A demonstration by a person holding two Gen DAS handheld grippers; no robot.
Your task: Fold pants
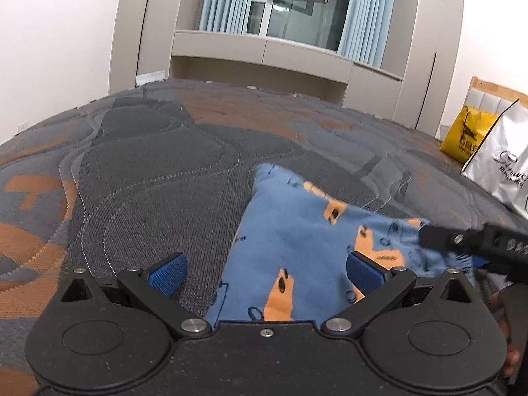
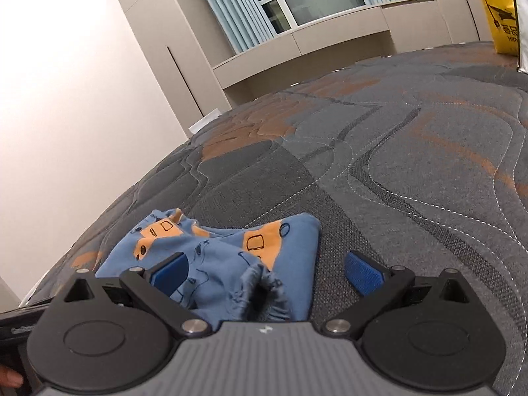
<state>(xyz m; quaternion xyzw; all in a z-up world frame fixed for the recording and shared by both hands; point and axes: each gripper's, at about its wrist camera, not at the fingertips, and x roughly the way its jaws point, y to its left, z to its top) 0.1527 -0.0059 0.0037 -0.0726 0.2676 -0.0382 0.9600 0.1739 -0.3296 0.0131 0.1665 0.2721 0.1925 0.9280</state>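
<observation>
Small blue pants (image 1: 290,241) with orange car prints lie on the grey and orange quilted mattress (image 1: 158,165). My left gripper (image 1: 266,272) is open just above them, its right pad over the cloth and its left pad over bare mattress. In the right wrist view the pants (image 2: 214,257) lie bunched, with the gathered waistband (image 2: 264,293) close to the camera. My right gripper (image 2: 267,272) is open, its jaws either side of the waistband end. The right gripper's black body (image 1: 478,244) shows at the right edge of the left wrist view, over the pants.
A yellow bag (image 1: 465,138) and a white bag (image 1: 505,171) stand on the mattress at the right; the yellow bag also shows in the right wrist view (image 2: 501,16). Beige cabinets (image 1: 264,52) and a curtained window (image 1: 290,3) lie beyond the far edge.
</observation>
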